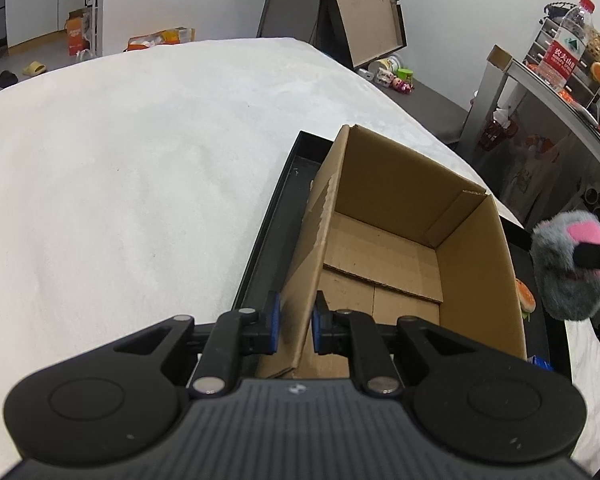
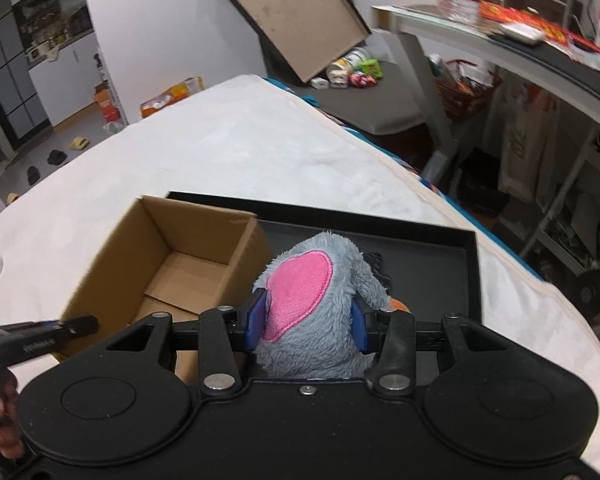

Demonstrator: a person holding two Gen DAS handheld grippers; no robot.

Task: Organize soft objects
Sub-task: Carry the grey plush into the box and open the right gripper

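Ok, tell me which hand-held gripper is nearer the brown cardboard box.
Left. The left hand-held gripper is clamped on the brown cardboard box wall; the right hand-held gripper holds a grey plush toy beside it.

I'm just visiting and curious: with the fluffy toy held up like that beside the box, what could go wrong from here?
1. The right tongs pinch only the grey plush toy's soft fur, so it might slip out before reaching the cardboard box.
2. The left tongs clamp one thin box wall; a tug could bend it or tip the box off the black tray.
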